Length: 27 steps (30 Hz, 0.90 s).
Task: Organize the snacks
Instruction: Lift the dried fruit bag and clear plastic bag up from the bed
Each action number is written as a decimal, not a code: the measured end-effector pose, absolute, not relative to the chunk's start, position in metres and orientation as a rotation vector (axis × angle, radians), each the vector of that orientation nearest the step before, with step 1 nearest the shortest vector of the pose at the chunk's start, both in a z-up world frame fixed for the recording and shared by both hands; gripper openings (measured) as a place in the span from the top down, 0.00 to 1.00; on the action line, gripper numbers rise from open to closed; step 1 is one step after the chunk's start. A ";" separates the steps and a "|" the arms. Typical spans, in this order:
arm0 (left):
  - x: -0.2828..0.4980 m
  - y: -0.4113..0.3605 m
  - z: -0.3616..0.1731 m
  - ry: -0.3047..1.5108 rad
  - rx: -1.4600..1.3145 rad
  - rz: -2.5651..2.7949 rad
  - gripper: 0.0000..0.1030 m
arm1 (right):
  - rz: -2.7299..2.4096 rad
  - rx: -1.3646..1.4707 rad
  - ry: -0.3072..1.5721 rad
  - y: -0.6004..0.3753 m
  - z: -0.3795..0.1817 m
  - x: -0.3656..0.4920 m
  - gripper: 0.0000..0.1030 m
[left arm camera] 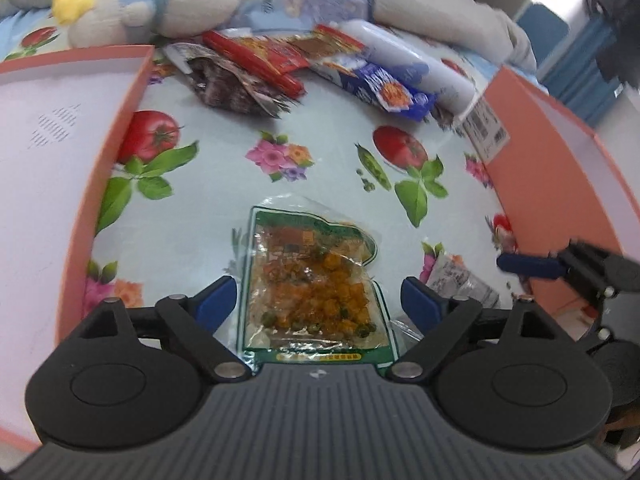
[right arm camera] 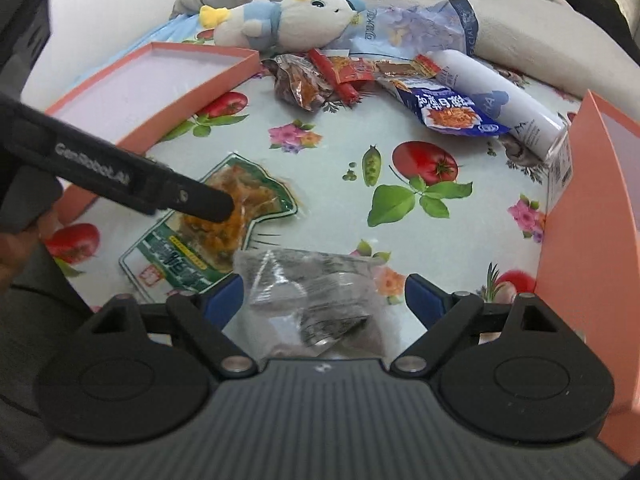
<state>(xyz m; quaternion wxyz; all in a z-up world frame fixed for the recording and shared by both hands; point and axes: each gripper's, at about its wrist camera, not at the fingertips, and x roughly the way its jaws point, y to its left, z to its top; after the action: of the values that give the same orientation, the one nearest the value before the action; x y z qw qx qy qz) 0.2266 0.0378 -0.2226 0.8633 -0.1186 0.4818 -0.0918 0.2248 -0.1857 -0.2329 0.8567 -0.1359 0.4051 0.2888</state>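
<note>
A: Item one, left gripper [left arm camera: 316,300]. State?

B: Jaws spread wide, gripping nothing. The green-bordered clear packet [left arm camera: 316,292] of orange and green bits lies flat on the cloth between the blue fingers [left arm camera: 218,298], neither pad pressing it (a gap shows on each side).

A: Item two, right gripper [right arm camera: 324,300]?

B: Also wide apart, nothing held. A clear crinkled packet [right arm camera: 316,300] with dark contents lies between its fingers [right arm camera: 226,300], loose on the cloth.

A: Outward from the fingers?

B: Floral tablecloth [left arm camera: 224,184] with tomatoes and flowers under both packets. Beyond the left gripper's left finger, an open pink box [left arm camera: 116,120], pale inside; beyond the right gripper's right finger, a second pink box wall [right arm camera: 576,240] with a barcode label at its far corner.

A: Further ahead?

B: A heap well past both fingertips: brownish foil packet [right arm camera: 300,84], red packets [right arm camera: 352,70], blue-and-white noodle-style packet [right arm camera: 452,110], white tube [right arm camera: 500,96] lying on its side against the second box, pale blue bag [right arm camera: 420,28].

A: Non-snack entries?

B: One plush toy [right arm camera: 288,20], white and blue with yellow tips, lying behind the heap (partly on the blue bag); grey bedding [right arm camera: 540,40] behind that.
</note>
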 end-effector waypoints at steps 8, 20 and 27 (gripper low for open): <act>0.239 0.024 -0.233 1.017 -0.151 -0.166 0.09 | 0.639 -0.237 0.881 -0.187 -0.240 0.233 0.13; 0.245 0.022 -0.241 1.002 -0.137 -0.163 0.08 | 0.663 -0.256 0.913 -0.184 -0.257 0.235 0.14; 0.241 0.017 -0.241 0.989 -0.098 -0.154 0.18 | 0.616 -0.282 0.889 -0.180 -0.262 0.230 0.18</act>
<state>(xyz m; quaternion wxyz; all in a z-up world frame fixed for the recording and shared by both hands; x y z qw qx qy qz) 0.2405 0.0166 -0.2410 0.8763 -0.0472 0.4739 -0.0736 0.2298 -0.1803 -0.2615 0.8479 -0.1339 0.4216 0.2923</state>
